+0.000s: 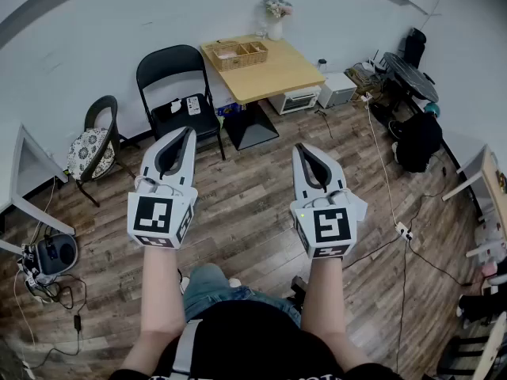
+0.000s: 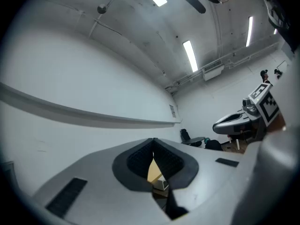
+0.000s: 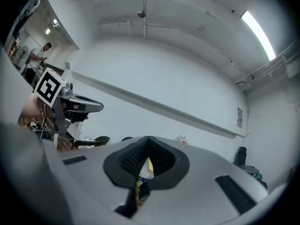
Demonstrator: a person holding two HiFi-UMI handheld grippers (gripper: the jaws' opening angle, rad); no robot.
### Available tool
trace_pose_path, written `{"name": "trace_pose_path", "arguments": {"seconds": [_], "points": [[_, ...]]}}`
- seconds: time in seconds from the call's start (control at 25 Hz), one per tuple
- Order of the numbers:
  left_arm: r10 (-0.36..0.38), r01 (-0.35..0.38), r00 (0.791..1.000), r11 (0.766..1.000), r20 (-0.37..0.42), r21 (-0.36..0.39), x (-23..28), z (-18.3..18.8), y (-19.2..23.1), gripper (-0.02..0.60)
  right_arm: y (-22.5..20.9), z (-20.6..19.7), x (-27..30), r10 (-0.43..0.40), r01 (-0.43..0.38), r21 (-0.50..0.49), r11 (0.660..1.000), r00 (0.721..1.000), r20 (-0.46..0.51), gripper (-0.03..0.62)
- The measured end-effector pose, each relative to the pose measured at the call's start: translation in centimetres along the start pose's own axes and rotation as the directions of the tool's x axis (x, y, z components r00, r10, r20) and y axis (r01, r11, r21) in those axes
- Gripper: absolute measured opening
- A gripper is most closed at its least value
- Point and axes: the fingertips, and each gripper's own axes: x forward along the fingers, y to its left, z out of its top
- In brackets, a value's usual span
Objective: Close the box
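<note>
Arms [image 1: 162, 291] getting cut off at btm edge, holding both grippers over floor [image 1: 238, 204]. L gripper [image 1: 188, 133] jaws pressing together, nothing btwn; R gripper [image 1: 304, 149] same, empty. Chair [image 1: 176, 85] sitting just beyond L gripper. Box [image 1: 236, 54] resting on table [image 1: 285, 70], well apart from both grippers; can't tell lid state. Vase [image 1: 275, 30] standing behind it, blurry.
</note>
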Motion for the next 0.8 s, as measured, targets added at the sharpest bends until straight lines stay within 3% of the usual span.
{"name": "trace_pose_path", "arguments": {"seconds": [0.36,0.56,0.6,0.64,0.68,0.8], "points": [[-0.016,0.016,1.0,1.0,-0.012,0.009,2.9,-0.7,-0.9,0.017,-2.4,-0.9,0.3,-0.013,0.01,0.073,0.997,0.999,0.038,0.015],[-0.025,0.025,0.999,1.0,-0.023,0.003,5.3,-1.6,-0.3,0.231,-3.1,-1.8,2.3,0.006,-0.013,0.14,0.99,0.999,0.051,0.022],[-0.023,0.023,1.0,1.0,-0.021,-0.002,6.0,-1.8,0.0,0.281,-3.3,-2.0,3.0,0.01,-0.018,0.153,0.988,0.999,0.051,0.054],[-0.021,0.02,1.0,1.0,-0.019,-0.011,6.7,-2.1,0.3,0.311,-3.6,-2.1,3.7,0.014,-0.023,0.166,0.986,0.999,0.05,0.15],[-0.018,0.018,1.0,1.0,-0.017,-0.024,7.5,-2.4,0.8,0.341,-3.8,-2.3,4.4,0.015,-0.024,0.176,0.984,0.999,0.051,0.191],[-0.024,0.022,0.999,0.997,-0.028,-0.071,9.9,-3.5,2.4,0.37,-4.9,-2.6,7.1,-0.003,-0.007,0.184,0.983,0.998,0.056,0.199]]}}
